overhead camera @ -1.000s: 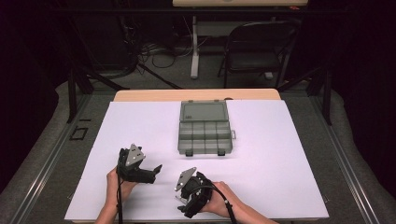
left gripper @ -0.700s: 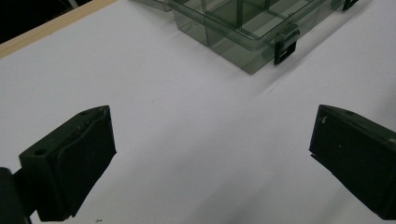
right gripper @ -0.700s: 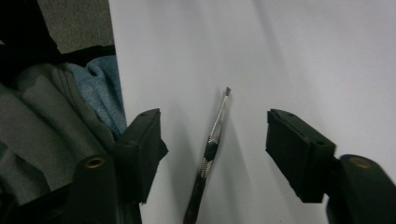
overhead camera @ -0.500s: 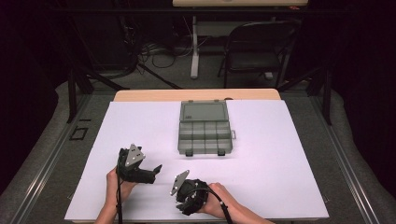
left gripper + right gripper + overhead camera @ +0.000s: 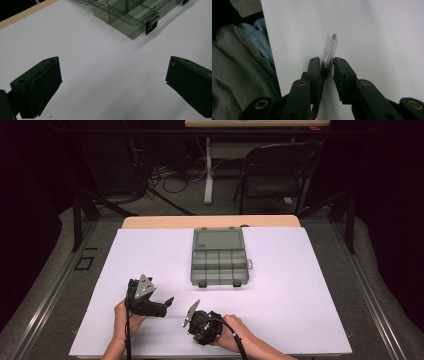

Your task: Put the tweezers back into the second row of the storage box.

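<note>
White paper covers the table [image 5: 310,285] in front of me, and behind it I see a dark room with a folding chair [image 5: 280,175] and some cables on the floor.

Between the jaws of my right gripper [image 5: 329,65] there is a thin metal tool [image 5: 329,51] — it looks like tweezers or a small file, I cannot tell which. Its flat tip points away from the gripper, over the white paper. The jaws stand narrow around its ribbed middle; the left jaw seems to touch it, but on the other side I see a small gap, so I cannot say the grip is firm. In the high view this right gripper [image 5: 200,324] is near the front edge of the table, turned to the side.

My left gripper [image 5: 150,299] is just beside it, on the left, and its jaws are spread wide with nothing between them. In the left gripper view they point at bare paper.

Further back, near the middle of the table, stands a grey transparent organizer box [image 5: 218,256] — its lid is open and the compartments look empty. One black latch [image 5: 151,24] hangs at its front wall.
</note>
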The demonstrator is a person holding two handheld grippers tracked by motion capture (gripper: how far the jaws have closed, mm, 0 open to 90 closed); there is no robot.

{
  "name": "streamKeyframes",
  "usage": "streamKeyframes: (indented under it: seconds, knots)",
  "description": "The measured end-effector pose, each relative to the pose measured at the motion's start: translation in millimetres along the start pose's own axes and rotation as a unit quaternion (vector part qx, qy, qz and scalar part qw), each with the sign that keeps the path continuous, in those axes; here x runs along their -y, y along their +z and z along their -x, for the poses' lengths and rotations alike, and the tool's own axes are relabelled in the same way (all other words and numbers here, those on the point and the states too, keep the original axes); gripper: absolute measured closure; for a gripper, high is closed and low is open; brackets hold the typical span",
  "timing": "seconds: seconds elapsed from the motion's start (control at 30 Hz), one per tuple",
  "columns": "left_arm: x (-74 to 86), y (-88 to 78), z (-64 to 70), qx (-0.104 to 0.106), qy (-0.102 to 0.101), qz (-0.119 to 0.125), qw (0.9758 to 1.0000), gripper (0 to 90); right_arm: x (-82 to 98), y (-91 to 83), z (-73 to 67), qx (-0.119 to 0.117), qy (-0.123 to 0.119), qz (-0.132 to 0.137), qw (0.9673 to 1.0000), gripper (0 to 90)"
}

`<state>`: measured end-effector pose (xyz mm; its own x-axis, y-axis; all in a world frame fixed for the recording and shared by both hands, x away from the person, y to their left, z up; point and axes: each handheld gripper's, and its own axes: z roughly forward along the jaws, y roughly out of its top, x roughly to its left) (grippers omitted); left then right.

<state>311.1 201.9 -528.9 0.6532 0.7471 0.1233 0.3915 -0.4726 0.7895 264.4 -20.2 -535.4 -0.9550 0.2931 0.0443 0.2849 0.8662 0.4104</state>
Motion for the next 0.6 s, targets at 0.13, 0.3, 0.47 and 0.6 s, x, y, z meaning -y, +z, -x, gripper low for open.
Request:
streamKeyframes:
  seconds: [0.13,0.3,0.47,0.6]
  knots:
    - [0.0,0.0,0.1,0.0,0.0,0.0,1.0,0.2,-1.3,0.4,5.0,-0.007,0.009,-0.005,0.9999,81.1]
    - [0.5,0.1,0.0,0.0,-0.001,0.0,1.0,0.2,-1.1,0.4,6.4,-0.009,0.012,-0.003,0.9999,84.3]
    - [0.1,0.0,0.3,0.001,0.003,0.001,1.0,0.2,0.2,0.1,5.2,-0.004,0.005,0.004,1.0,84.7]
    - [-0.1,-0.6,0.4,-0.003,0.005,0.003,1.0,0.2,0.5,-3.0,5.2,-0.006,0.002,0.013,0.9999,84.9]
